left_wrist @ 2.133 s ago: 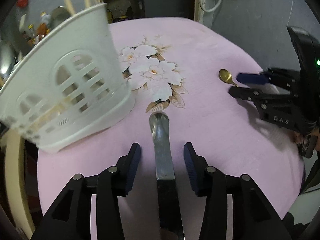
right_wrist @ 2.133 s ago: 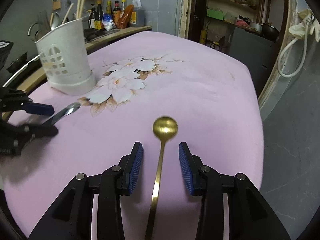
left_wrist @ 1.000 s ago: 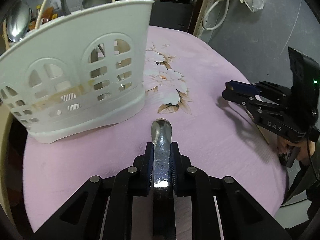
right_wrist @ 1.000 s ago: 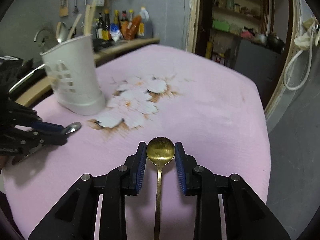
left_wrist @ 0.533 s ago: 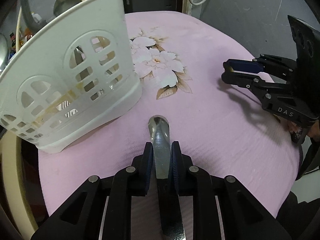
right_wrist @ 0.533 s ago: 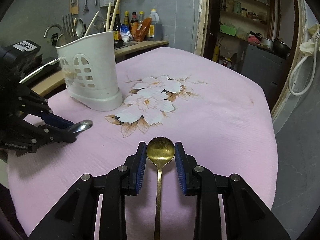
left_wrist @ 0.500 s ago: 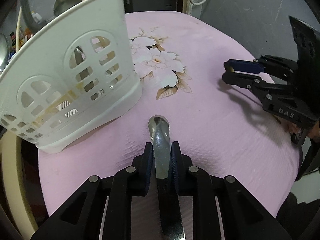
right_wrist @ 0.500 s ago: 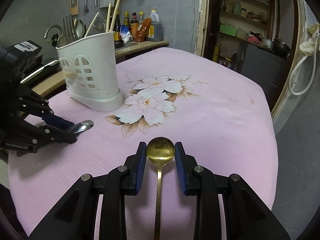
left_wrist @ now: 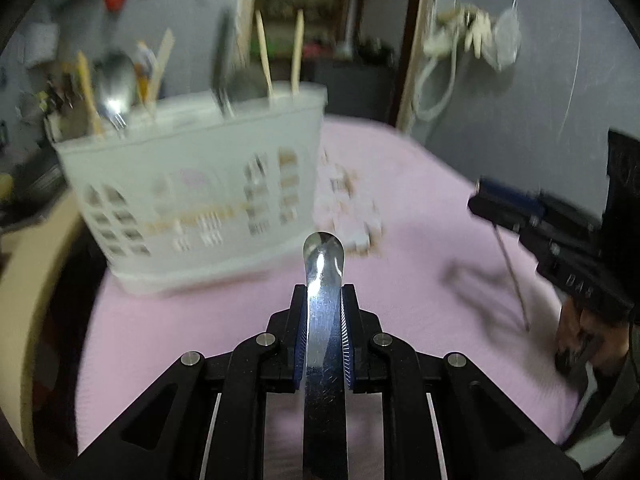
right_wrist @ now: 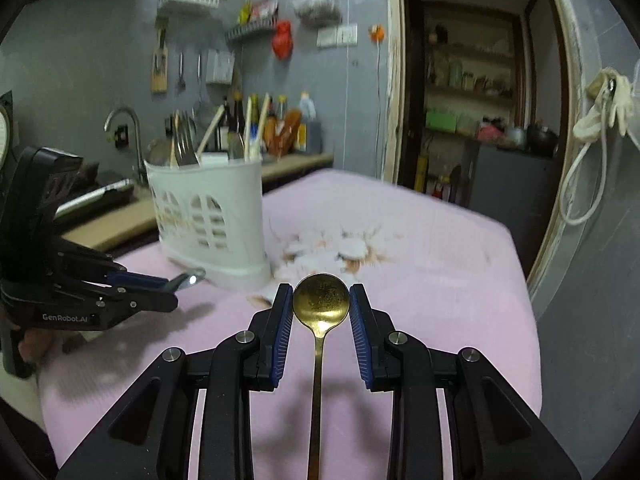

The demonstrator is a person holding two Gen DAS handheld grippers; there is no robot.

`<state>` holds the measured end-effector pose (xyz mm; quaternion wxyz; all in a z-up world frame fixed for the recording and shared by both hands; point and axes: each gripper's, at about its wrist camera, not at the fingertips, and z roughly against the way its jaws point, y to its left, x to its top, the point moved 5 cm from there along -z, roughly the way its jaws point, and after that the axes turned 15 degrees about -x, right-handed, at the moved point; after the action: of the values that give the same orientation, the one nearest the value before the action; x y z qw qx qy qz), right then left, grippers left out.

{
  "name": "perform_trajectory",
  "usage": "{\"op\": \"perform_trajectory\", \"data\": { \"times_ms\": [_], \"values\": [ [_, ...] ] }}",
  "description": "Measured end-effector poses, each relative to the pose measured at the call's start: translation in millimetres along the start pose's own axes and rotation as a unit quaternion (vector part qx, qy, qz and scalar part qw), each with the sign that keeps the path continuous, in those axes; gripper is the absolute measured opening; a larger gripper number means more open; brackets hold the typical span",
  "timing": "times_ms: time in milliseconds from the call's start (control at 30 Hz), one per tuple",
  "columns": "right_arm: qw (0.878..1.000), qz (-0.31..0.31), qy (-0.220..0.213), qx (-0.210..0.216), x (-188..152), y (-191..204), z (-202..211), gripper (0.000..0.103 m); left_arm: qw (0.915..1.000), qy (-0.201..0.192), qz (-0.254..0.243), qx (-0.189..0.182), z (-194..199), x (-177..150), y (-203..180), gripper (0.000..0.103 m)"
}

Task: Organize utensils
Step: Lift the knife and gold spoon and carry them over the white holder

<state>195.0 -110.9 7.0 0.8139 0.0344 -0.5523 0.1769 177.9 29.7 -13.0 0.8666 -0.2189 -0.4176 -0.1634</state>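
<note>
My left gripper [left_wrist: 323, 300] is shut on a steel spoon [left_wrist: 322, 280] and holds it above the pink tablecloth, in front of the white slotted utensil caddy [left_wrist: 192, 196]. My right gripper [right_wrist: 321, 306] is shut on the bowl of a gold spoon [right_wrist: 321, 300], lifted off the cloth. In the left wrist view the right gripper [left_wrist: 500, 204] is at the right with the gold handle hanging down. In the right wrist view the left gripper [right_wrist: 160, 290] is at the left, close to the caddy [right_wrist: 212, 216]. The caddy holds several forks, spoons and chopsticks.
The round table has a pink cloth [right_wrist: 432, 280] with a flower print [right_wrist: 332, 252]. A counter with sink tap [right_wrist: 124, 120] and bottles stands behind the caddy. A doorway with shelves [right_wrist: 468, 92] is at the back right.
Both grippers have risen with their spoons. The left gripper has tilted up, so the caddy's rim and the utensils in it now show. The view is blurred by motion.
</note>
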Motion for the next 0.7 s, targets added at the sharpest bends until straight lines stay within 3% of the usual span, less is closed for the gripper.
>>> {"op": "perform_trajectory", "data": {
  "times_ms": [133,333,700],
  "values": [
    [0.999,-0.007,-0.041,-0.013,8,5,11,0.026,0.9977,-0.058,-0.023,0.024,16,5,-10,0.012],
    [0.997,-0.012,-0.074,-0.013,18,13,20,0.026,0.9927,-0.112,-0.027,0.037,27,8,-12,0.012],
    [0.994,-0.029,-0.11,0.003,37,26,26,0.026,0.9856,-0.162,-0.017,0.043,50,25,-8,0.012]
  ]
}}
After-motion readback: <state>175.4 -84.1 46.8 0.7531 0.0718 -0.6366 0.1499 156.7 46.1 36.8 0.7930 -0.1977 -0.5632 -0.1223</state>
